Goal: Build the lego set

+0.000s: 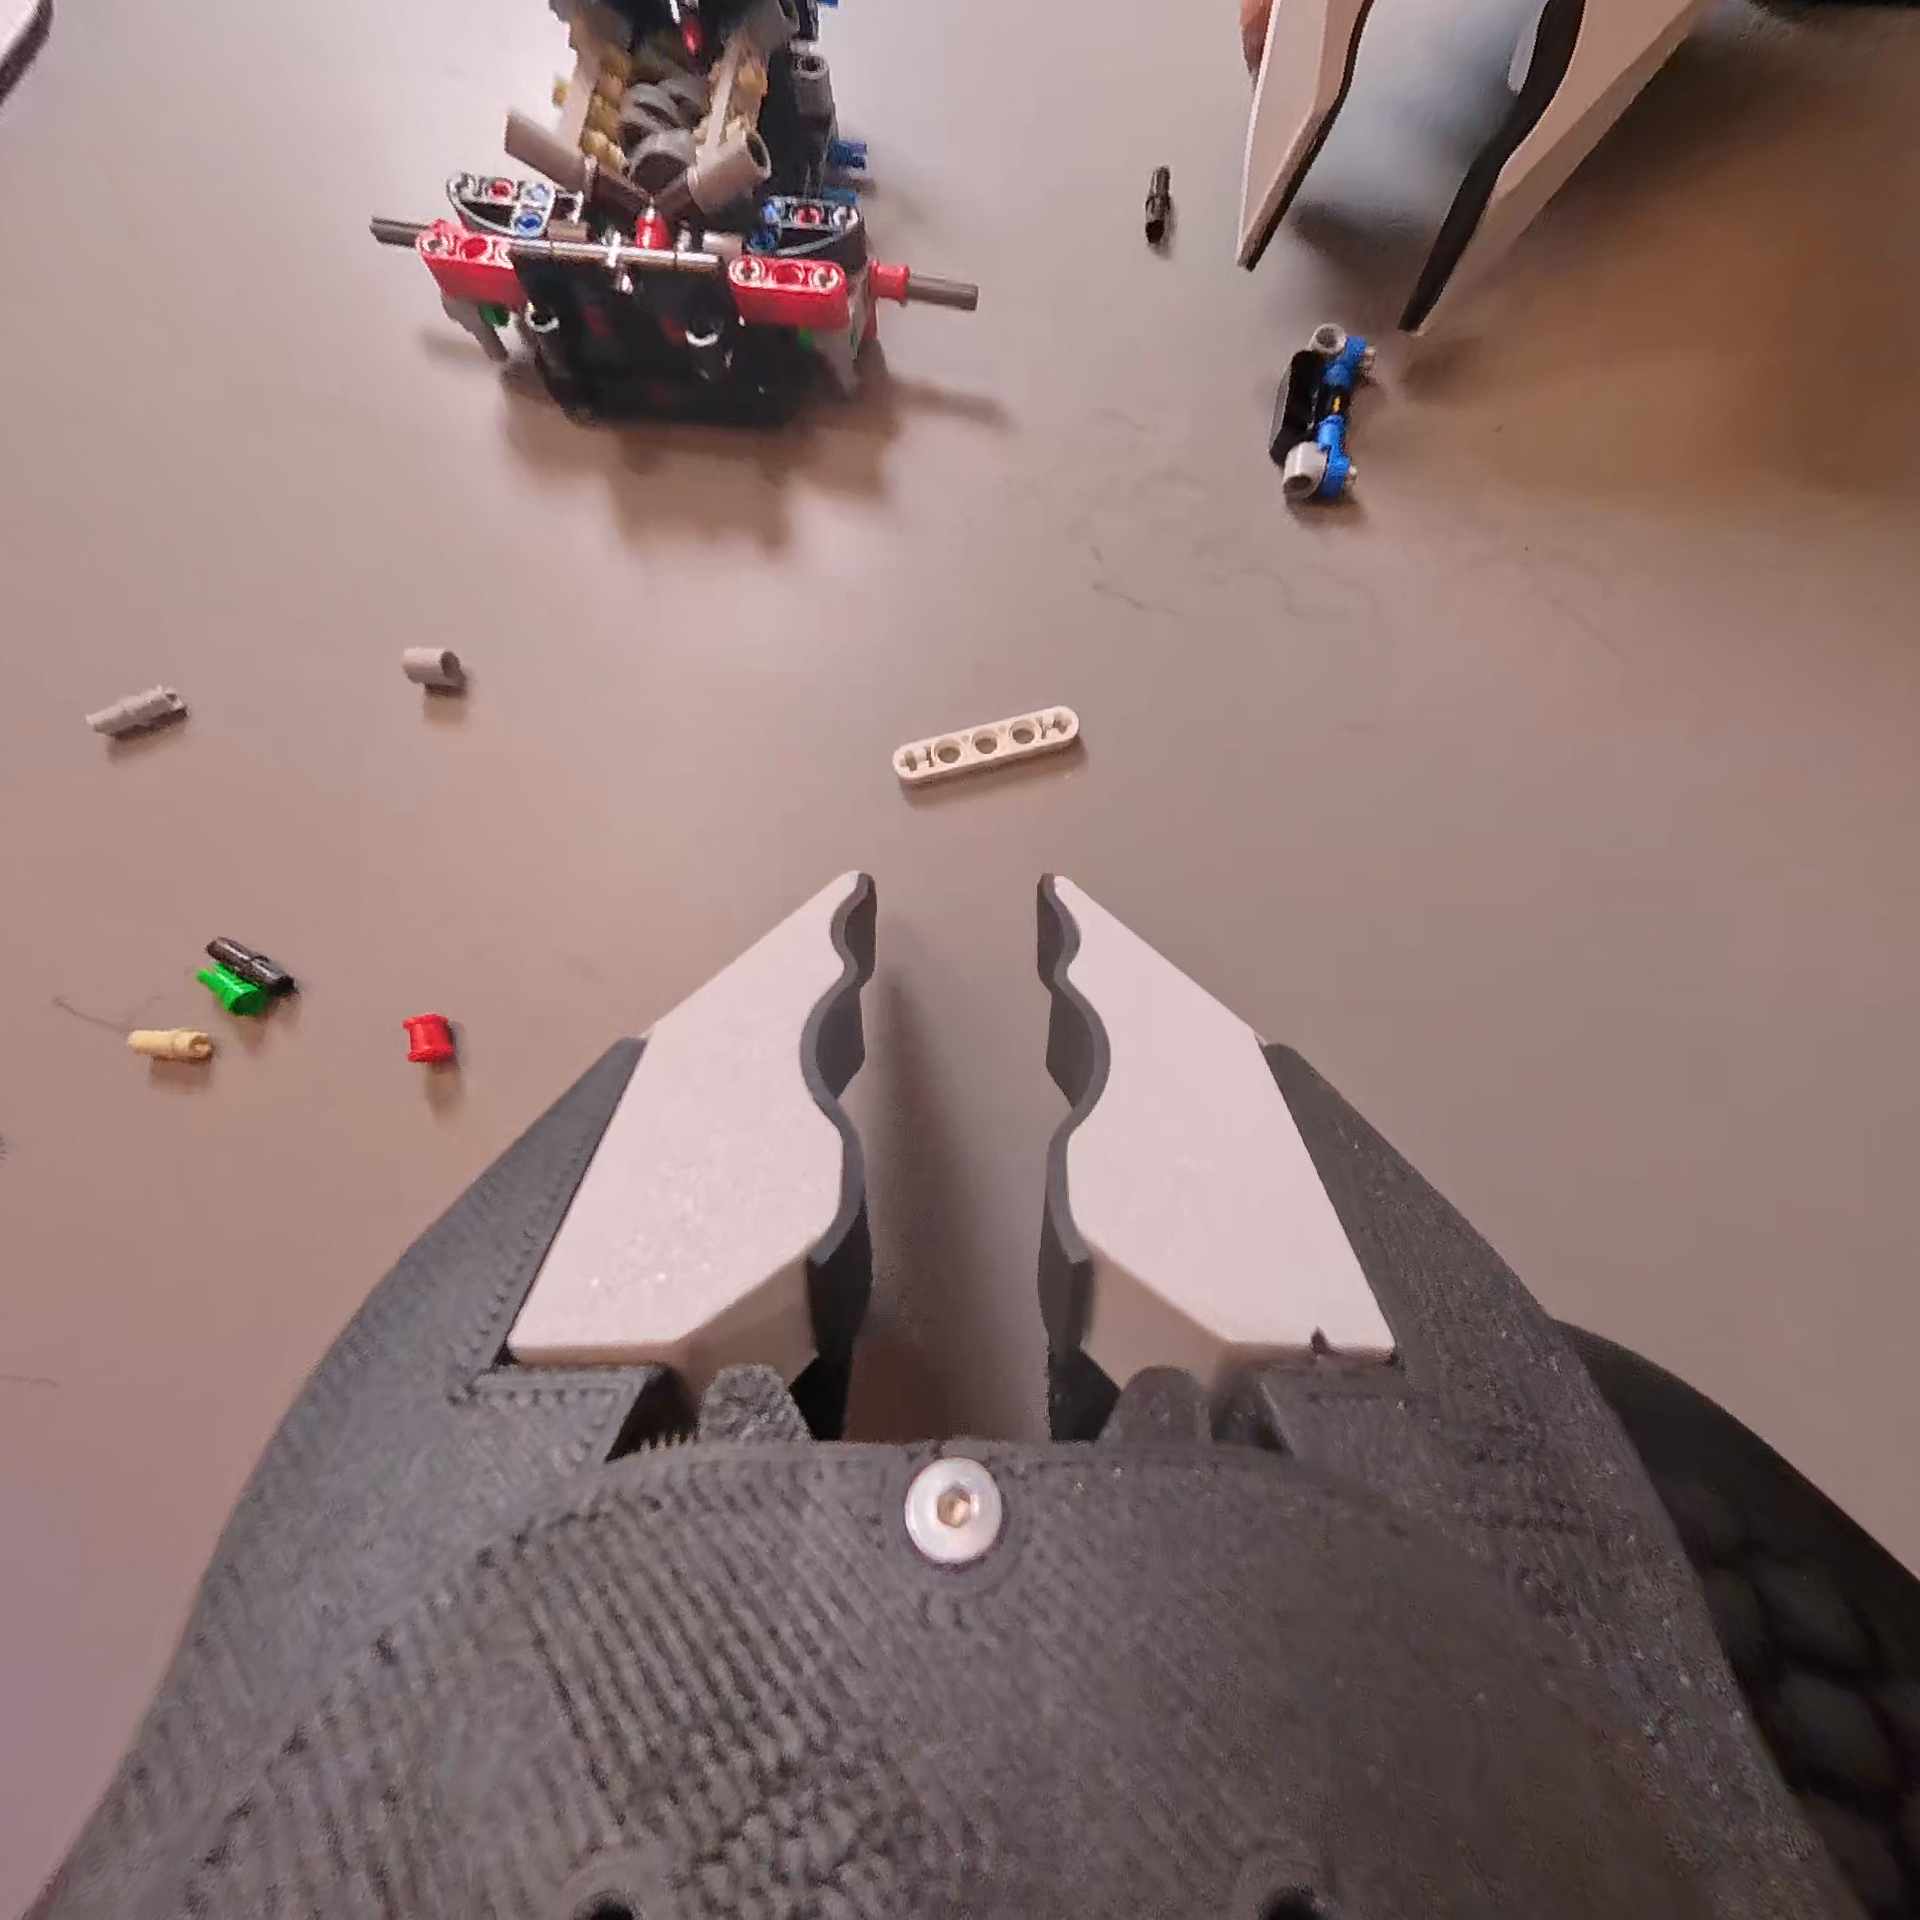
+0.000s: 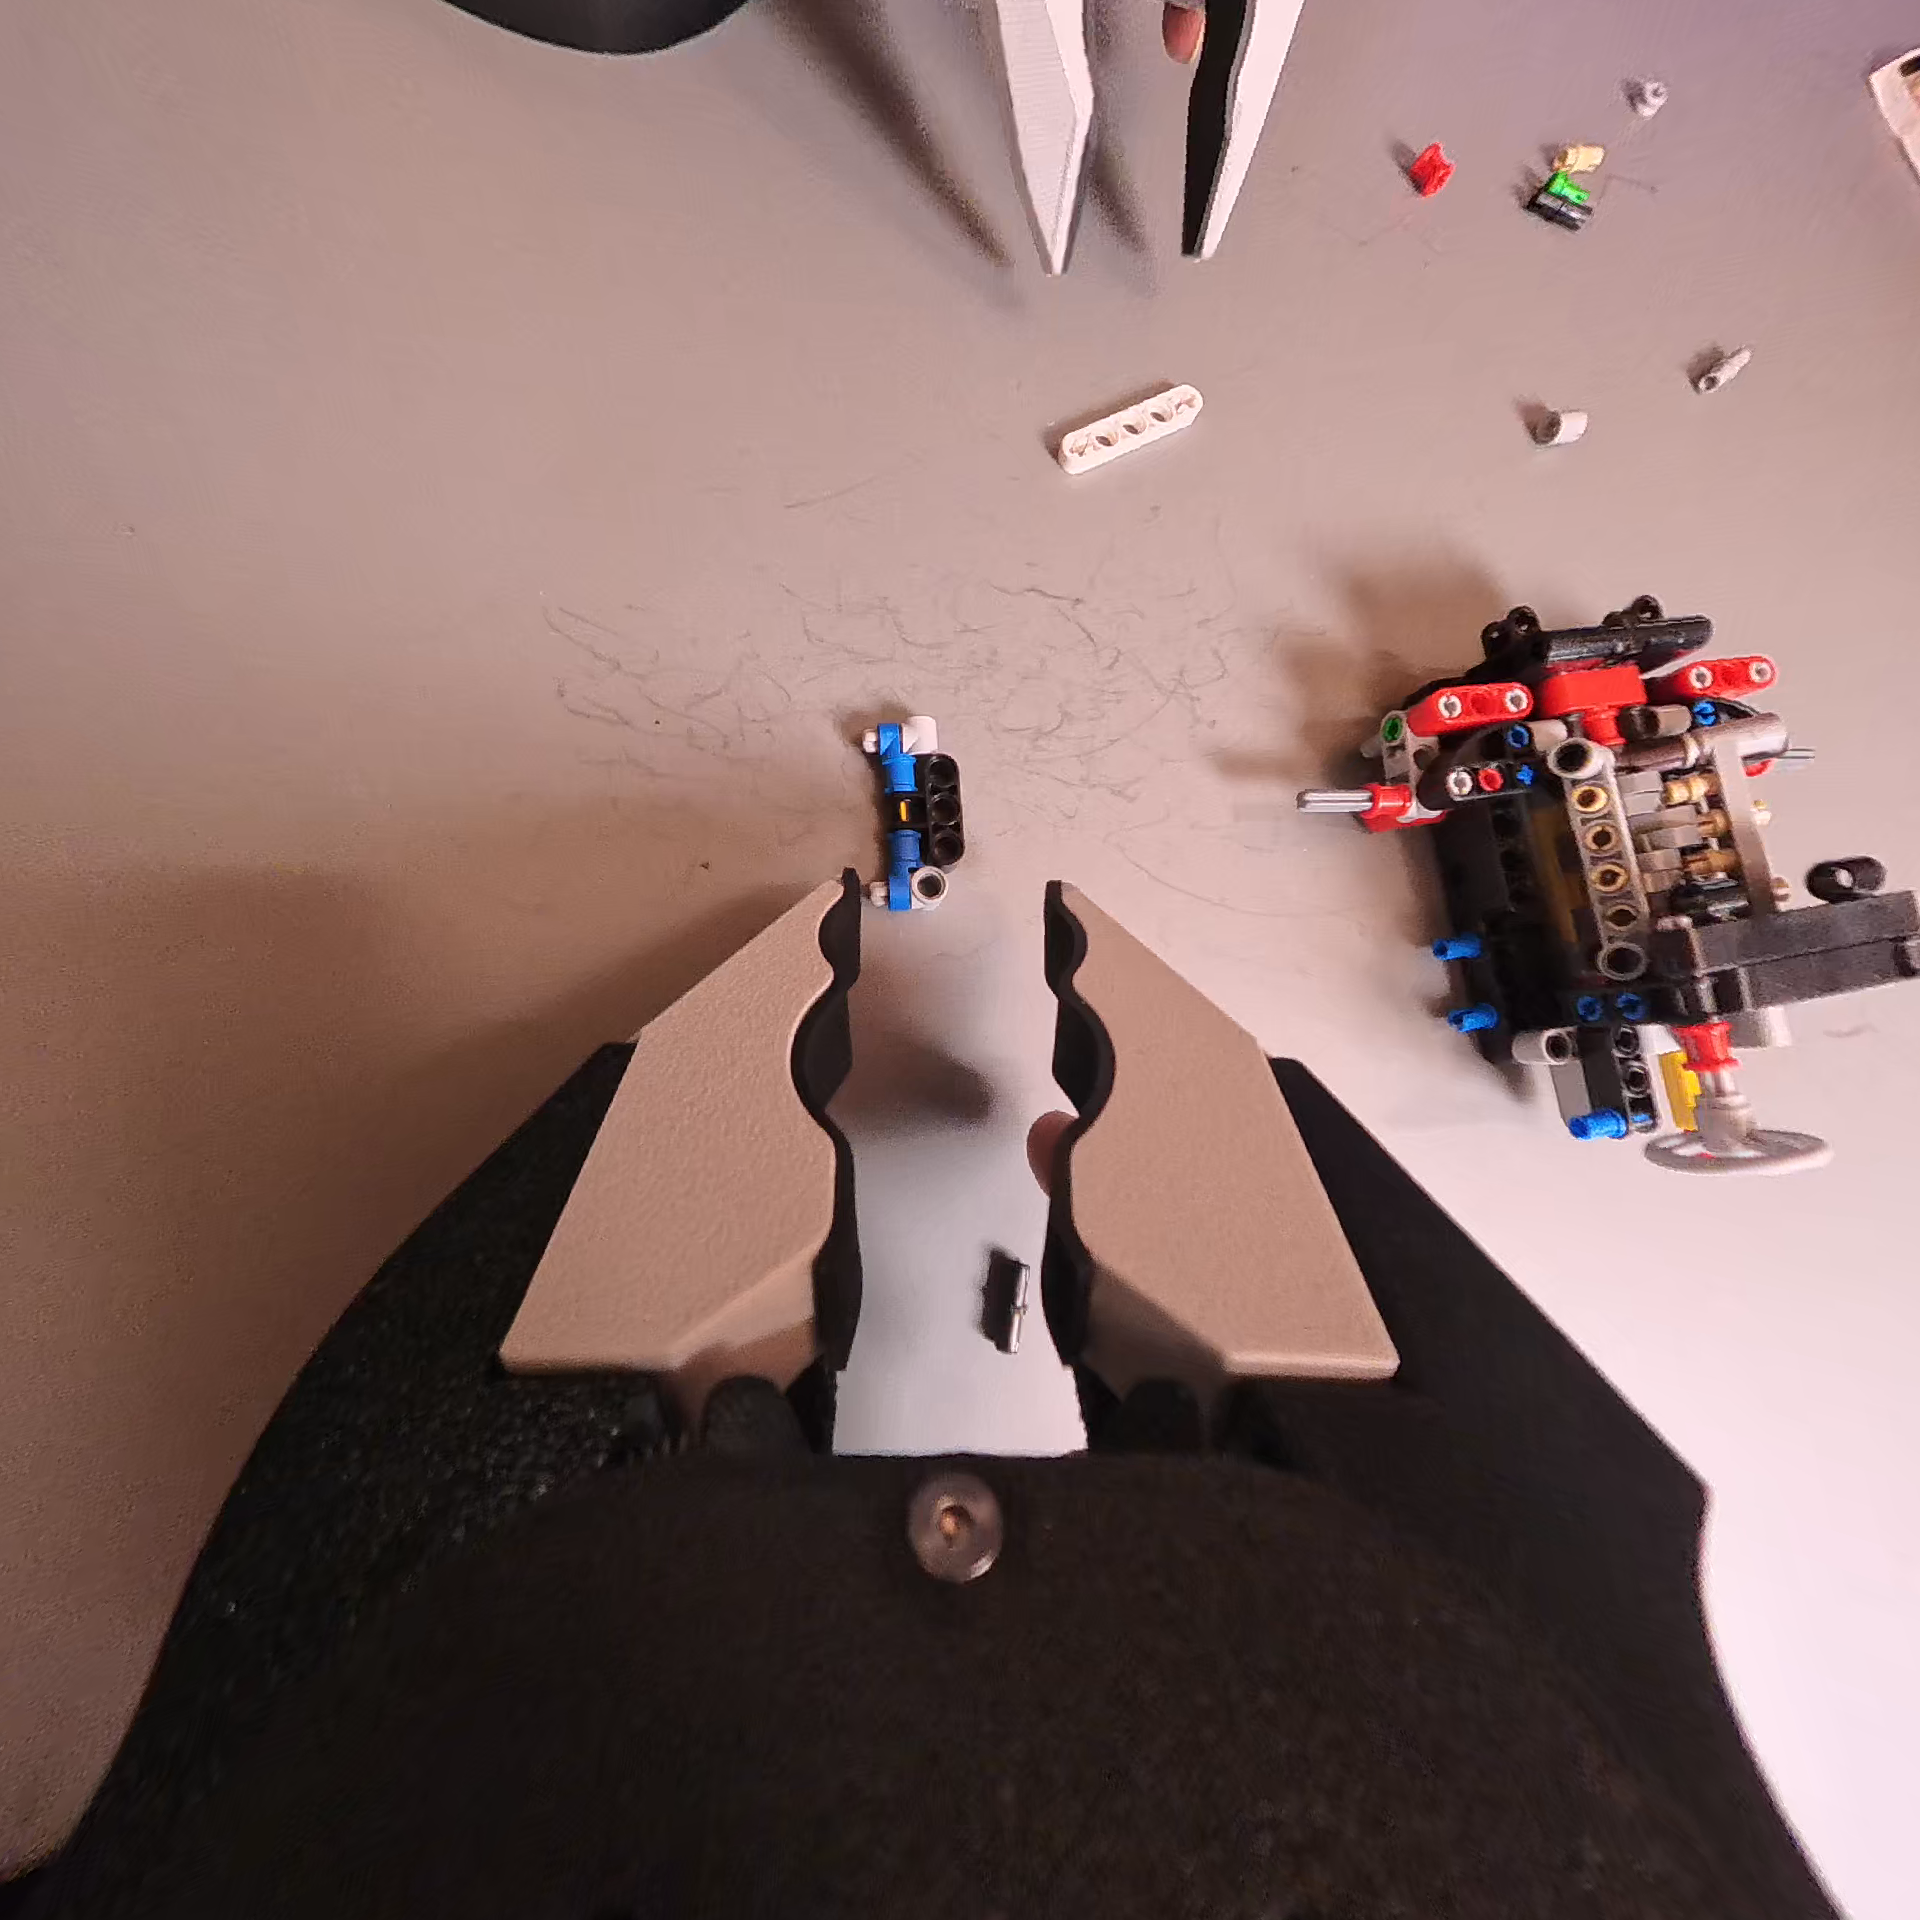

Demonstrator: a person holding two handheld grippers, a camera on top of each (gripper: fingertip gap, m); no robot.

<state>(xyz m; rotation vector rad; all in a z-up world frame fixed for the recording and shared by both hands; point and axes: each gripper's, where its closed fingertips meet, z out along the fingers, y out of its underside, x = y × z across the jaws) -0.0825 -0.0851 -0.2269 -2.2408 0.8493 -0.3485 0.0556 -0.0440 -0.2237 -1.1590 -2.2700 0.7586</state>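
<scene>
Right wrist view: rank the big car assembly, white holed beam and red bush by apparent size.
1. Large black-and-red car assembly
2. Flat white five-hole beam
3. Small red bush; it lies farthest off, so may look smaller.

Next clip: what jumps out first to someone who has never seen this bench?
The half-built red, black and grey Lego model stands out most, at the right of the right wrist view. Just ahead of the right tongs, which are open and empty, lies a small blue and black sub-assembly. In the left wrist view a white five-hole beam lies alone on the table ahead of the open left tongs.
</scene>
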